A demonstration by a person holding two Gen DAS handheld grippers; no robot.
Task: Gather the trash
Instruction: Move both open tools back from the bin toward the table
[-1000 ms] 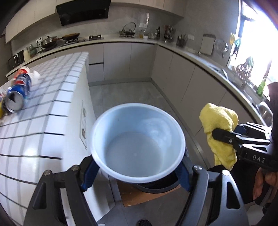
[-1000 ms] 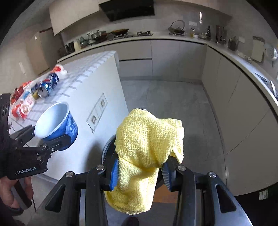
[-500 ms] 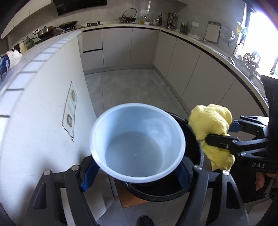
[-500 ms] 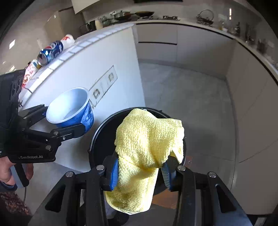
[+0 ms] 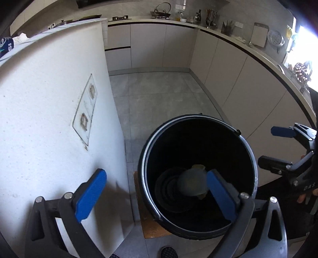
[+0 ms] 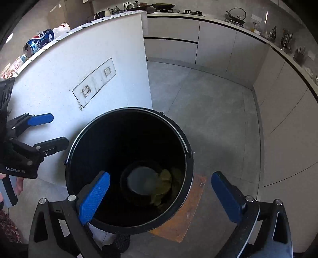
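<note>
Bucket [image 5: 246, 150] on the floor, black, round, open top, standing on a brown board [image 6: 190, 202] right beside the white side wall of the kitchen island [image 5: 49, 119]. Both grippers hang above it, both empty. Left gripper [image 5: 153, 195]: blue-padded fingers spread wide apart, nothing between them, one finger in front of the island wall and the other over the bucket's mouth. Right gripper [image 6: 159, 195]: fingers likewise parted wide, holding nothing, one over the bucket's inside, the other out past its rim above the board. Each gripper shows in the other's view at the edge, jaws apart.

Down in the bucket: a pale round bowl [image 6: 142, 182] lying on the bottom, open side up as far as the dim light allows (hard to be sure), with a crumpled yellow cloth [image 6: 165, 178] against it; in the left wrist view only bits of the cloth [image 5: 198, 166] peek out around the bowl [image 5: 191, 183].

More trash up on the island top: a blue soda can [image 6: 37, 42] on its side near the edge, with other packaging beside it, too small to make out. Grey tiled floor, pale cabinets and a kettle [image 6: 235, 14] on the far counter.
</note>
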